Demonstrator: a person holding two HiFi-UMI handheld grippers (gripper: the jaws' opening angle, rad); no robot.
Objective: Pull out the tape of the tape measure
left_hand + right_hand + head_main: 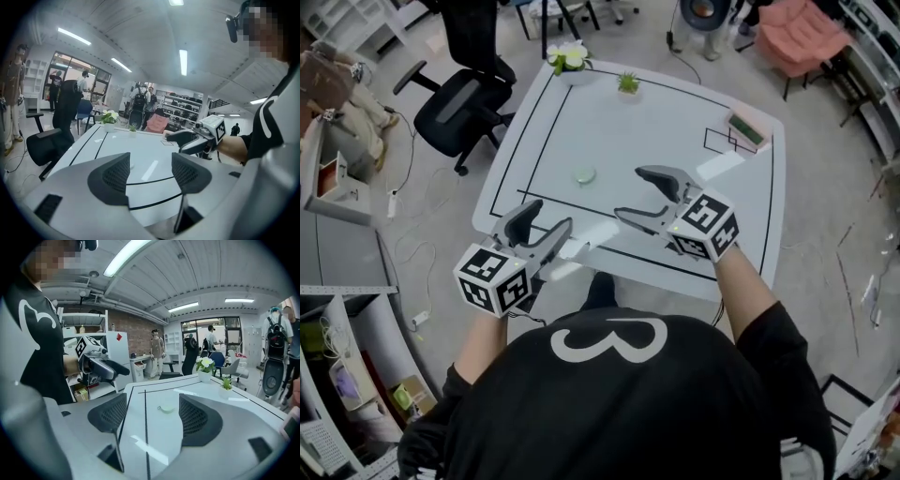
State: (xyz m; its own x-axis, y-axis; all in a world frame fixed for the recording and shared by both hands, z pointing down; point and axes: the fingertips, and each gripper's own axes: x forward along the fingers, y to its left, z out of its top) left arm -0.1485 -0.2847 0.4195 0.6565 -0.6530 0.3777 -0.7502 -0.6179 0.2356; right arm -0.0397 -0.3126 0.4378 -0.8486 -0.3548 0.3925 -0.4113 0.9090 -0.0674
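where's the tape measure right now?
Head view: the tape measure lies on the white table, left of centre, ahead of the left gripper and left of the right gripper; neither touches it.

Brightly, evenly lit from ceiling strip lights (183, 62) toward 12 o'clock in both gripper views, with pale glare streaks on the white tabletop (151, 169), only faint soft shadows, heavy fisheye bending and dark vignetting round the rims, slight softness up close, and a sharp head view.
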